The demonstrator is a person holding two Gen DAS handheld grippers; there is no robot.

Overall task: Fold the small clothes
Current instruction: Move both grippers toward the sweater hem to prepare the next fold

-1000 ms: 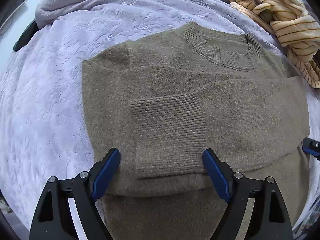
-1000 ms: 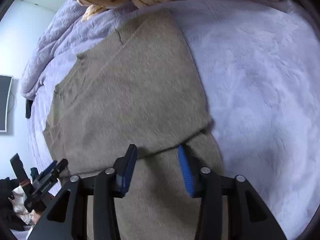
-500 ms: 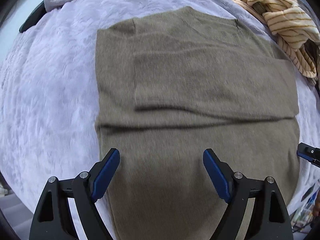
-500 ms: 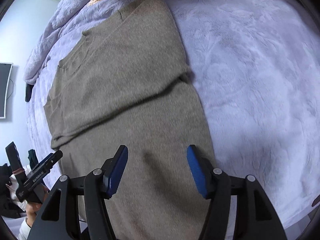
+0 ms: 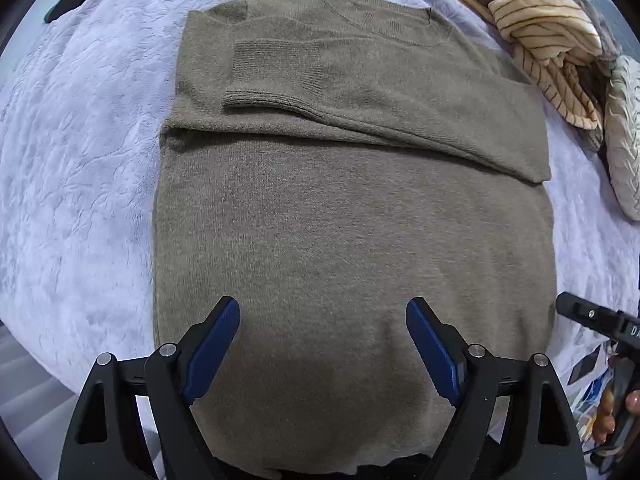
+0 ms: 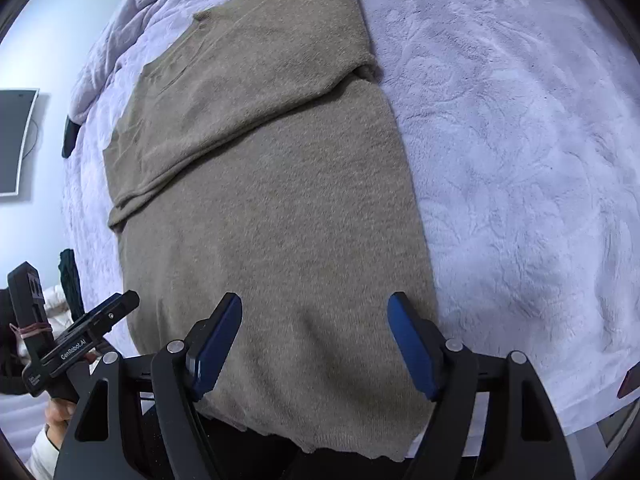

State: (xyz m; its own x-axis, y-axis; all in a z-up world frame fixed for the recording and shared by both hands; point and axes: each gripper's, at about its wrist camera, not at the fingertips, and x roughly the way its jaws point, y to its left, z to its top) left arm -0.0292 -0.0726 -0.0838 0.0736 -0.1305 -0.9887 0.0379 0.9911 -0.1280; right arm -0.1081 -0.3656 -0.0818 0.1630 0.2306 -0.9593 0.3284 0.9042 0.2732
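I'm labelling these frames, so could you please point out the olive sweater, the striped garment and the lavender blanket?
olive sweater (image 5: 352,240): left wrist view, middle of its body.
striped garment (image 5: 540,28): left wrist view, a bunched fold.
lavender blanket (image 6: 520,140): right wrist view, bare stretch beside the sweater.

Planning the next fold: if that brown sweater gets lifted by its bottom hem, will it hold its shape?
Probably not. The brown sweater is a soft knit lying limp on the blanket, so it would likely sag between grip points. The folded-in sleeve lies loose on top and may slide off. Its fuzzy surface suggests it won't slip easily.

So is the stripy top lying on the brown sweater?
No, the stripy top is bunched on the purple blanket beside the brown sweater.
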